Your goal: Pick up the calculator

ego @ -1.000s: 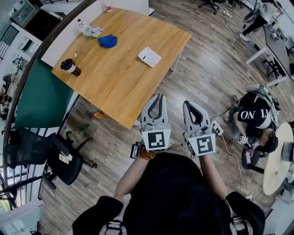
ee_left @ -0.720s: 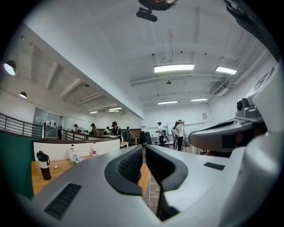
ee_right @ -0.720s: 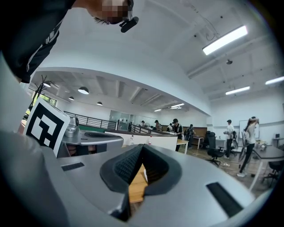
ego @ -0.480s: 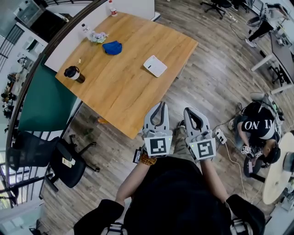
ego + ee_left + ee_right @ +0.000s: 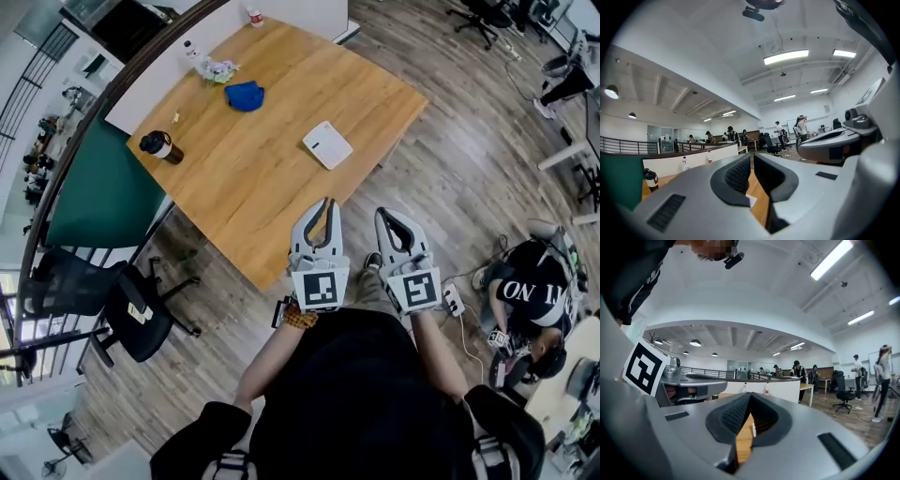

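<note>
The calculator is a flat white slab lying on the right part of the wooden table. My left gripper is shut and empty, its tip over the table's near edge, short of the calculator. Beside it my right gripper is shut and empty, held over the floor just off the table's corner. In the left gripper view the shut left gripper points level, with a white sliver of the calculator below it. In the right gripper view the right gripper is shut too, with the calculator beyond it.
On the table's far side lie a blue cloth, a dark coffee cup, a crumpled wrapper and a bottle. A black office chair stands at the left. A person sits on the floor at right, near a power strip.
Both grippers have come closer to the table, side by side and still shut. The left tip now reaches the table's near edge, and the calculator lies nearer ahead.
</note>
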